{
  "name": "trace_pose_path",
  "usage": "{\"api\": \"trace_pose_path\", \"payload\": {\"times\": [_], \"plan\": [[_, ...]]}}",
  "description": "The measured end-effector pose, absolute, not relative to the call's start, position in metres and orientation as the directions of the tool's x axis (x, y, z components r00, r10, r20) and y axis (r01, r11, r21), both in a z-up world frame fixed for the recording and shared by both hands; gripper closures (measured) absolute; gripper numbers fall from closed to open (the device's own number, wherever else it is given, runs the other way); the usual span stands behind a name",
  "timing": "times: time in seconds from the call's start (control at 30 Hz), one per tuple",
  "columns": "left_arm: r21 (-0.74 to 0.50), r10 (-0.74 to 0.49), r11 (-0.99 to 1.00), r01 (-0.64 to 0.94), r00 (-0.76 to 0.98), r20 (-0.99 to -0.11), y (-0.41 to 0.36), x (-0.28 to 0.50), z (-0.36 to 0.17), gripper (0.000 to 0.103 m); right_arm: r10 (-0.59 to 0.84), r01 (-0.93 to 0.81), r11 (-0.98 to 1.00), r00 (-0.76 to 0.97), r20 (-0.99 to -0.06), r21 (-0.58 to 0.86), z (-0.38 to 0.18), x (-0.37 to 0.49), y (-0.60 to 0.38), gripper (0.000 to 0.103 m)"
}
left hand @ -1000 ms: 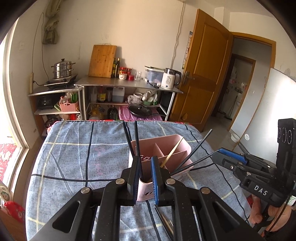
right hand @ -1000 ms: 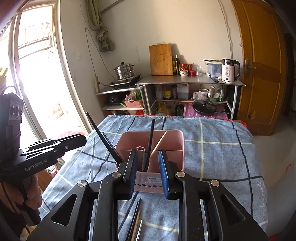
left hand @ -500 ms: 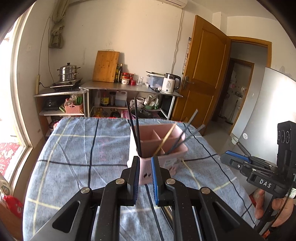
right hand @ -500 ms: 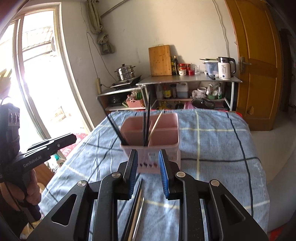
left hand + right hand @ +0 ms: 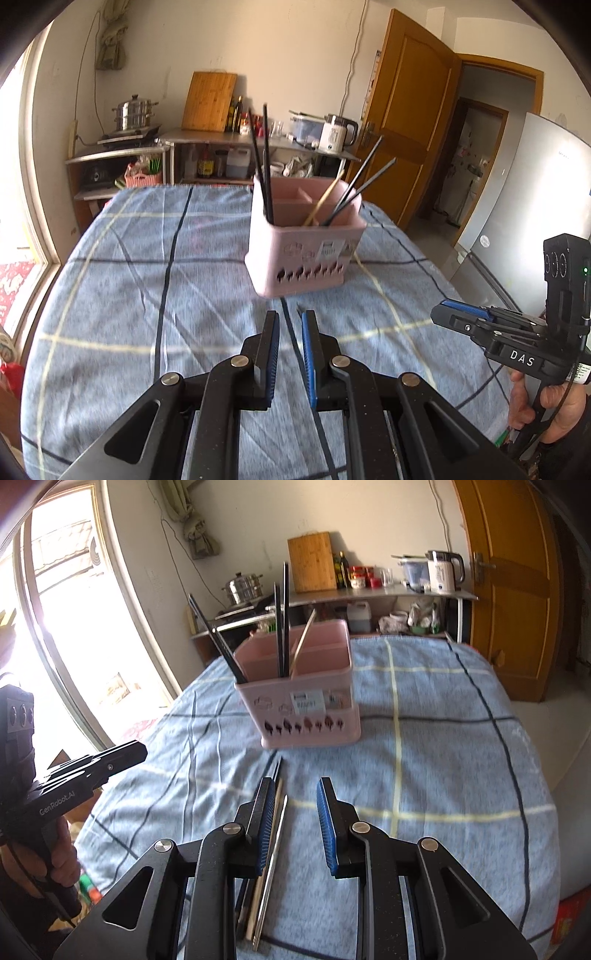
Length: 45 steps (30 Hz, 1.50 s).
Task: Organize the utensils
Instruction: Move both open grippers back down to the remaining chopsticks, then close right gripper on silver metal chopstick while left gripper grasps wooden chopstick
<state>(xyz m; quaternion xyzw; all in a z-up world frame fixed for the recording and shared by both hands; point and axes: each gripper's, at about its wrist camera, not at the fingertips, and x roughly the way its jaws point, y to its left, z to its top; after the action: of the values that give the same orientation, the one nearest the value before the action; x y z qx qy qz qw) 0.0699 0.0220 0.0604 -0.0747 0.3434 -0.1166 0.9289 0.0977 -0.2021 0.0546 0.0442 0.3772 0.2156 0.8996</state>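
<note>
A pink utensil holder [image 5: 303, 254] [image 5: 306, 716] stands upright on the blue checked tablecloth [image 5: 122, 295], with several black chopsticks and one wooden chopstick sticking out of it. Loose chopsticks [image 5: 271, 845], black, wooden and metal, lie on the cloth in front of it. They run under the left finger of my right gripper [image 5: 293, 786], which hangs low over them, open and empty. My left gripper [image 5: 290, 317] is shut down to a narrow gap with nothing in it, just short of the holder. One chopstick tip [image 5: 298, 305] shows beside its right finger. A hand holds each gripper.
Behind the table stand metal shelves [image 5: 258, 138] with a kettle, a cutting board, bottles and a steamer pot. A wooden door [image 5: 410, 110] and a white fridge [image 5: 535, 206] are to the right, a bright window [image 5: 62, 609] to the left. The cloth drops off at the table's side edges.
Both grippers have drawn back from the holder and sunk towards the cloth. The holder now stands further ahead, and the loose chopsticks show under the right gripper. Jaw gaps are unchanged.
</note>
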Motion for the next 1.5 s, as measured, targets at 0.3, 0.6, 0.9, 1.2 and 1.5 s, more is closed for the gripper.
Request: {"api": "trace_pose_path", "payload": {"times": [0.3, 0.6, 0.9, 1.2, 1.5], "plan": [[-0.234, -0.27, 0.961, 0.149, 0.702, -0.659, 0.025, 0.067, 0.037, 0.092, 0.427, -0.374, 0.895, 0.555, -0.714, 0.244, 0.024, 0.099, -0.186, 0.079], [-0.25, -0.274, 0.959, 0.137, 0.68, -0.68, 0.027, 0.074, 0.024, 0.092, 0.419, -0.372, 0.894, 0.501, -0.757, 0.249, -0.001, 0.109, -0.174, 0.079], [-0.267, -0.283, 0.955, 0.128, 0.663, -0.693, 0.03, 0.079, 0.014, 0.092, 0.389, -0.379, 0.897, 0.432, -0.814, 0.228, -0.03, 0.125, -0.153, 0.081], [-0.281, -0.296, 0.951, 0.129, 0.639, -0.71, 0.024, 0.085, 0.006, 0.092, 0.352, -0.37, 0.909, 0.427, -0.833, 0.195, -0.037, 0.129, -0.147, 0.09], [-0.308, -0.356, 0.933, 0.183, 0.572, -0.739, -0.009, 0.112, -0.006, 0.091, 0.33, -0.35, 0.919, 0.44, -0.835, 0.179, -0.038, 0.127, -0.16, 0.097]]}}
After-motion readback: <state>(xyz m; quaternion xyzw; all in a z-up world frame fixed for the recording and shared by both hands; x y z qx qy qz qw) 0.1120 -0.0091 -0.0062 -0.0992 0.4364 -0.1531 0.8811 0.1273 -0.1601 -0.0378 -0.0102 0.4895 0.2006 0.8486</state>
